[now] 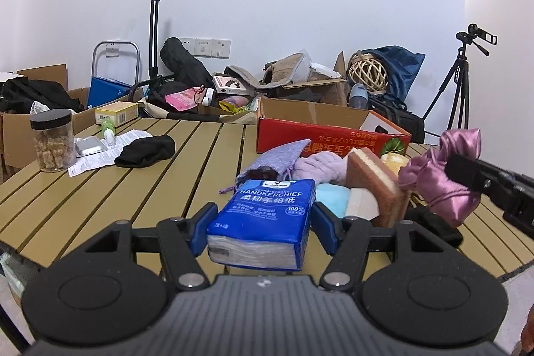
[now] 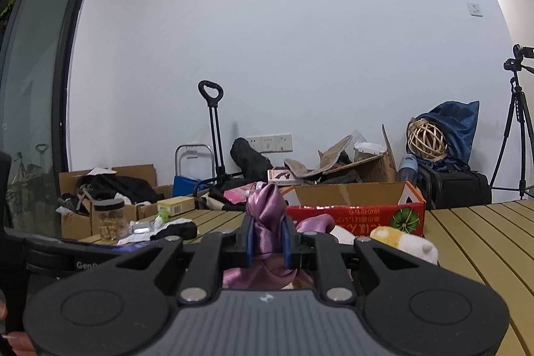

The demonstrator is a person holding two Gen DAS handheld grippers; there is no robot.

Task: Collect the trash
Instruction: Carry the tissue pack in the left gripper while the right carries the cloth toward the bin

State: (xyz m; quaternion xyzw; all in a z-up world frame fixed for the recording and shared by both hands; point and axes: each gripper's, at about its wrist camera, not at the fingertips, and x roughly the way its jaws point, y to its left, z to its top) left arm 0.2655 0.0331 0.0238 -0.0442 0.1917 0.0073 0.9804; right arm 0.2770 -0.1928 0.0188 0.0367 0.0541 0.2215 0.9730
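The left gripper (image 1: pixel 263 224) is clamped on a blue tissue pack (image 1: pixel 267 219), its blue pads pressing the pack's two sides and holding it clear above the slatted table (image 1: pixel 100 199). The right gripper (image 2: pixel 268 242) is pinched nearly together on a bunch of pink satin cloth (image 2: pixel 268 216), which sticks up between the pads and hangs in folds beneath them; in the left view that same cloth (image 1: pixel 444 175) is gripped at the right edge, held above the table. Behind the tissue pack lies a heap of soft things: a lilac pouch (image 1: pixel 283 155), a fluffy lilac cloth (image 1: pixel 320 167), a light blue cloth (image 1: pixel 332 194) and a pink-and-yellow sponge (image 1: pixel 373 186) leaning upright against the heap. A red box (image 1: pixel 330 142) with open flaps stands just behind the heap, and a yellow-and-white plush toy (image 2: pixel 404 239) lies in front of its right end. Far left on the table stands a jar (image 1: pixel 53 140) with a black lid, and near it a foil blister pack (image 1: pixel 88 145) rests on printed papers (image 1: pixel 110 150), with a small green bottle (image 1: pixel 108 130) and a black sock (image 1: pixel 147 150) beside them. A yellow carton (image 1: pixel 116 112) sits at the table's far edge. Beyond the table, cardboard boxes and bags are piled along the white wall, and a tripod (image 1: pixel 457 85) with a camera stands to the right.
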